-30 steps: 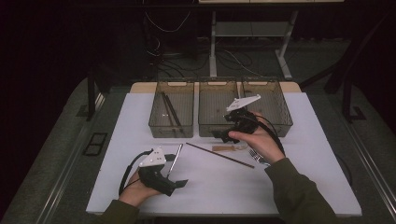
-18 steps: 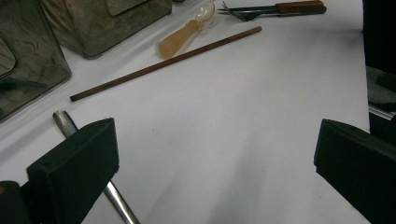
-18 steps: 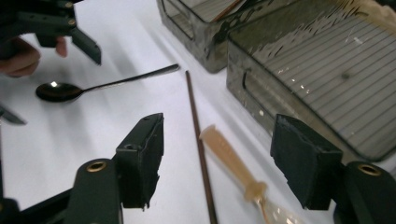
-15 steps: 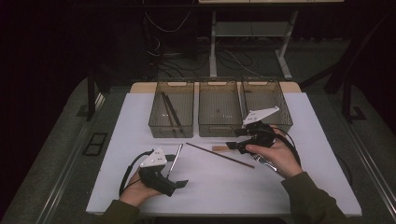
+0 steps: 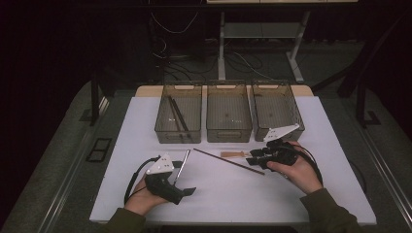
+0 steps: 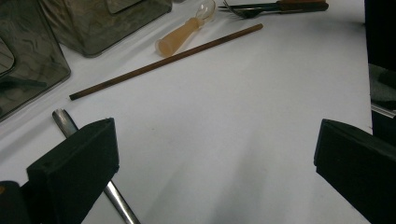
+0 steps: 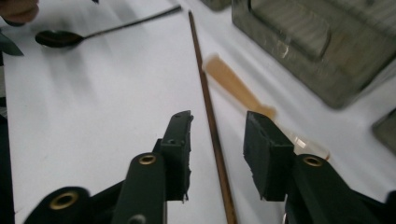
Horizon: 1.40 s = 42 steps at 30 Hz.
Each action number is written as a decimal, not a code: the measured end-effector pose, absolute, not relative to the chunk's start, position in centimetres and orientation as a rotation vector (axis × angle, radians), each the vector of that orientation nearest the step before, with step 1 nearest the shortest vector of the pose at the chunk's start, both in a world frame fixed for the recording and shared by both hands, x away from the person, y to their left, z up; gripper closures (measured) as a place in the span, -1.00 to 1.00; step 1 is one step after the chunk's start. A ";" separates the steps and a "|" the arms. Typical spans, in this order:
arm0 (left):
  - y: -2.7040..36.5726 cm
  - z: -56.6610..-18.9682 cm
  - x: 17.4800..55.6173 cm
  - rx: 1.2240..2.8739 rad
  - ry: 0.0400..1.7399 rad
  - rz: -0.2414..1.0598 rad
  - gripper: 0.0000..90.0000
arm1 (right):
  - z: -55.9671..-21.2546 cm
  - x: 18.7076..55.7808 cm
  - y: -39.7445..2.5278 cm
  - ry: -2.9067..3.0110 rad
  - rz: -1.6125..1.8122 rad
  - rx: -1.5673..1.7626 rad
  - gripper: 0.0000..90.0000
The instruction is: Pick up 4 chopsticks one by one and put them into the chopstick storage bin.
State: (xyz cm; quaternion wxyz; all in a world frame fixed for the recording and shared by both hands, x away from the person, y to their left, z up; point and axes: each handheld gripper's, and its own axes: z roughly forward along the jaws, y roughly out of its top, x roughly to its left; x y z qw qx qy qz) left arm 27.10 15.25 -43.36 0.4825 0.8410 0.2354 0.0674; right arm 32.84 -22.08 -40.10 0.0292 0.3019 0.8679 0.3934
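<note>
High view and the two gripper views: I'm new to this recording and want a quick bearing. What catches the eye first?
The right tool sits low over the white table, its jaws open on either side of a thin brown chopstick, with an amber-handled spoon just beside it. Behind stand three smoky bins in a row; the left bin holds dark sticks. The left tool rests open near a metal spoon.
</note>
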 end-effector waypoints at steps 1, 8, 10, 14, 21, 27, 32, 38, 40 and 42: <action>15.2 -43.4 27.1 2.053 0.572 0.165 -1.00 | -40.5 32.9 -22.1 2.679 1.209 0.939 0.43; 15.2 -43.4 27.1 2.052 0.573 0.165 -1.00 | -41.3 33.0 -21.8 2.721 1.176 0.923 0.52; 15.2 -43.3 27.0 2.055 0.571 0.164 -1.00 | -41.4 33.0 -21.5 2.727 1.137 0.891 0.42; 15.2 -43.4 27.1 2.053 0.572 0.165 -1.00 | -42.0 33.2 -21.0 2.742 1.088 0.890 0.47; 15.2 -43.4 27.0 2.057 0.571 0.163 -1.00 | -42.9 33.8 -20.3 2.779 1.063 0.866 0.59; 15.2 -43.4 27.1 2.058 0.570 0.161 -1.00 | -43.4 34.2 -19.8 2.782 1.027 0.850 0.69; 15.1 -43.4 27.1 2.055 0.569 0.163 -1.00 | -43.7 34.3 -19.7 2.802 1.032 0.834 0.77; 15.2 -43.4 27.1 2.056 0.568 0.162 -1.00 | -44.0 34.3 -19.4 2.822 1.011 0.807 0.85; 15.1 -43.4 27.1 2.056 0.568 0.162 -1.00 | -44.0 34.3 -19.3 2.824 1.001 0.807 0.85; 15.1 -43.4 27.1 2.056 0.568 0.162 -1.00 | -44.1 34.5 -19.4 2.836 0.984 0.740 0.85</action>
